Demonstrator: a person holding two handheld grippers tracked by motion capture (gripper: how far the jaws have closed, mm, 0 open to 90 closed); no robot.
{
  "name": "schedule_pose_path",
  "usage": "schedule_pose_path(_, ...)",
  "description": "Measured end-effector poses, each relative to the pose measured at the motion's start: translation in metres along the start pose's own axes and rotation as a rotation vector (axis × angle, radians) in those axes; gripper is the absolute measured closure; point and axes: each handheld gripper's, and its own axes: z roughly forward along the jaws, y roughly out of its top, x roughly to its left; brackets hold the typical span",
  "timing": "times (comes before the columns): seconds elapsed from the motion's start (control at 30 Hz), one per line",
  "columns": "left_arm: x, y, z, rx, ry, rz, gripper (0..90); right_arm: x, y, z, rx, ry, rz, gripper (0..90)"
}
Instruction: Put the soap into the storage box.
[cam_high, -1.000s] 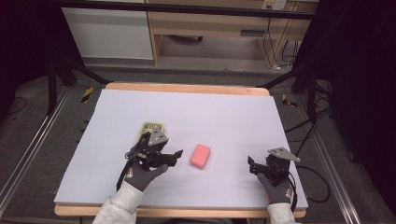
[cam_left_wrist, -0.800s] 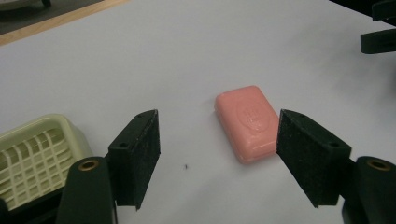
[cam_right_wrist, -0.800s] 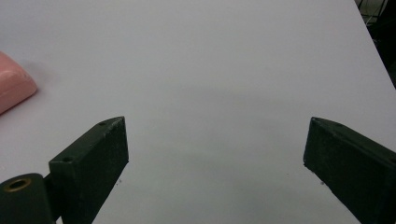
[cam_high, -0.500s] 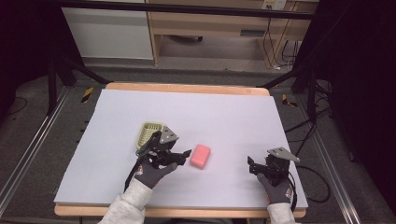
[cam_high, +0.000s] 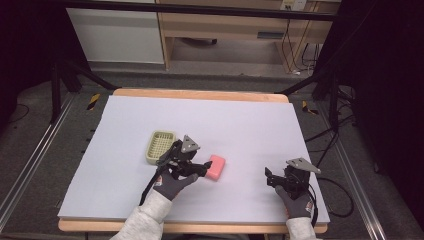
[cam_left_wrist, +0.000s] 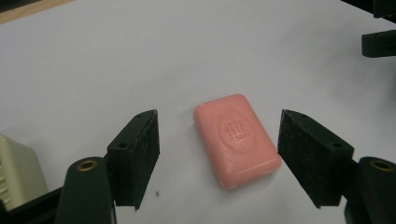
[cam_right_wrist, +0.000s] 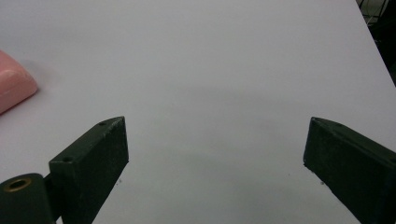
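Observation:
A pink soap bar (cam_high: 216, 167) (cam_left_wrist: 236, 139) lies flat on the white table sheet (cam_high: 240, 125). My left gripper (cam_high: 200, 167) (cam_left_wrist: 219, 161) is open with its jaws on either side of the bar, not touching it. A pale yellow-green slotted soap dish (cam_high: 160, 147) (cam_left_wrist: 16, 168) sits just left of that gripper. My right gripper (cam_high: 270, 179) (cam_right_wrist: 215, 158) rests open near the front right of the table with nothing between its jaws. An edge of the soap bar (cam_right_wrist: 14, 86) shows at the left of the right gripper view.
The sheet's wooden front edge (cam_high: 200, 227) runs close below both gloved hands. Beyond the table stand cabinets (cam_high: 120, 35), dark stands and cables (cam_high: 330, 150) on the right. The other gripper's jaw tips (cam_left_wrist: 380, 39) appear at the top right of the left gripper view.
My left gripper has moved right, off the soap dish, up to the pink soap bar. The right gripper has stayed in place.

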Motion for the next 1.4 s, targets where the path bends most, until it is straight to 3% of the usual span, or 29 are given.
schedule_pose_path(1.4,-0.015,-0.001,0.050,0.094,-0.001,0.008,27.2,0.001,0.000,0.001,0.009,0.005,0.003,7.0)
